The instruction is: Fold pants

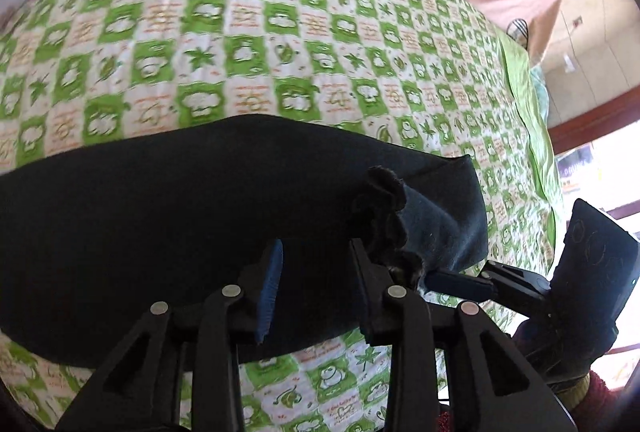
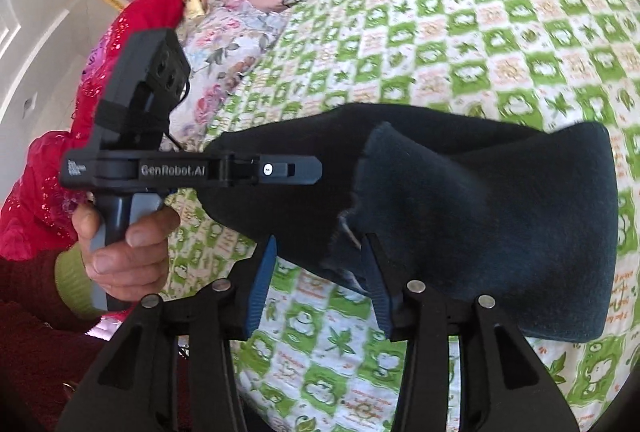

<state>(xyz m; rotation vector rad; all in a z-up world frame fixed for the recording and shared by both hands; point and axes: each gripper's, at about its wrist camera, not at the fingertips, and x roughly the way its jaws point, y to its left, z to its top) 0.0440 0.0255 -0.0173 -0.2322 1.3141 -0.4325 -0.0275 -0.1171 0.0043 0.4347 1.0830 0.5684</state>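
Left wrist view: the dark pants (image 1: 168, 228) lie on the green-checked bed cover (image 1: 248, 44), their long axis running from 9 o'clock to 3 o'clock, the folded end at 3 o'clock. The left tongs (image 1: 316, 288) stand part-open above the cloth, gripping nothing; a ruffled hem (image 1: 384, 200) rises beside the right pad.

Right wrist view: the pants (image 2: 500, 216) stretch from 10 o'clock toward 4 o'clock. The right tongs (image 2: 320, 288) are part-open, the fabric edge between the pads, unpinched. At 9 o'clock, a hand (image 2: 120, 244) holds the left tongs (image 2: 308, 170).
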